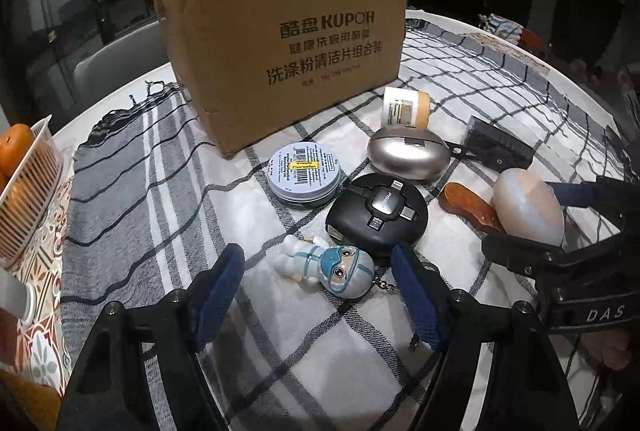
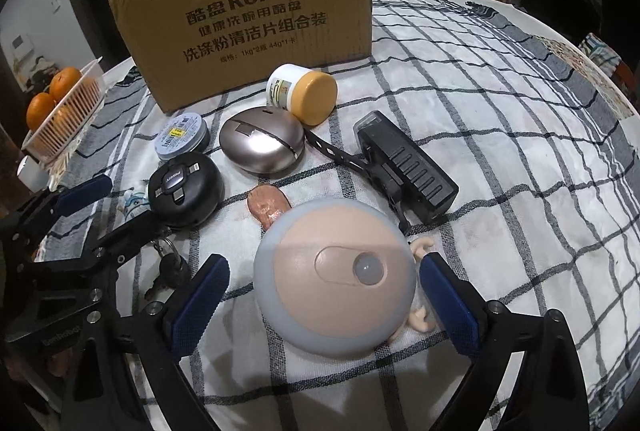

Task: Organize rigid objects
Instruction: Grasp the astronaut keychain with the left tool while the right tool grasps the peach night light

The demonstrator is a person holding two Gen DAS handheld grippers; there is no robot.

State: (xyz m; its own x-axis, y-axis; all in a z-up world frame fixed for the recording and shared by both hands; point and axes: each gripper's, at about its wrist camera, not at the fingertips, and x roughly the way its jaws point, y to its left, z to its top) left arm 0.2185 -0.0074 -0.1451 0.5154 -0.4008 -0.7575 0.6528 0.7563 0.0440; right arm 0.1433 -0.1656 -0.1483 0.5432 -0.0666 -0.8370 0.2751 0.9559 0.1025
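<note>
A small white-and-blue figurine keychain (image 1: 328,265) lies on the checked cloth between the blue pads of my left gripper (image 1: 316,259); the pads stand off it on both sides. A round pink-and-white dome light (image 2: 334,279) sits between the pads of my right gripper (image 2: 322,267), with a narrow gap on each side. The cardboard box (image 1: 280,43) stands behind the objects. In the left wrist view the right gripper (image 1: 560,223) flanks the dome light (image 1: 528,207).
Behind the grippers lie a black round cable hub (image 2: 186,189), a blue tin (image 1: 304,175), a silver oval case (image 2: 260,141), a yellow-lidded jar (image 2: 304,97) on its side, a black strapped device (image 2: 408,167), a brown wooden piece (image 2: 266,205) and keys (image 2: 168,271). An orange basket (image 2: 60,119) stands far left.
</note>
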